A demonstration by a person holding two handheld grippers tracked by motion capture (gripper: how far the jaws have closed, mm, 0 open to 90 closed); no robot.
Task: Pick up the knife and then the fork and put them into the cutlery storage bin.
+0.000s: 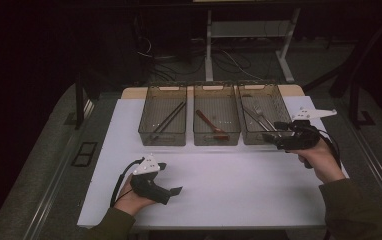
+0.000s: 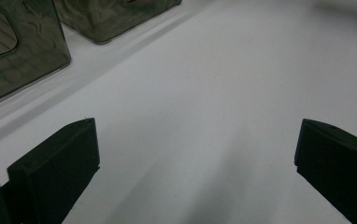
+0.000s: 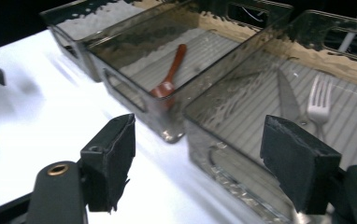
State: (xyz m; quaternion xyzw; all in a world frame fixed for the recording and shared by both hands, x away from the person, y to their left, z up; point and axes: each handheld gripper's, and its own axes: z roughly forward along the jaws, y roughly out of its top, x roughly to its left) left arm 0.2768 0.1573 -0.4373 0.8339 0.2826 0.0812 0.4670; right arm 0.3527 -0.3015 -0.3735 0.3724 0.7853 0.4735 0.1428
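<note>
R gripper (image 3: 197,163): jaws wide apart, nothing held, hovering at near wall of right-hand bin (image 3: 223,140). Fork (image 3: 319,100) and knife (image 3: 286,98) lie side by side in that bin, just ahead of the jaws. Wooden spoon (image 3: 169,74) in middle bin (image 3: 120,86), ahead-left. L gripper (image 2: 195,158): jaws wide apart, empty, low over bare white surface (image 2: 223,93).
</note>
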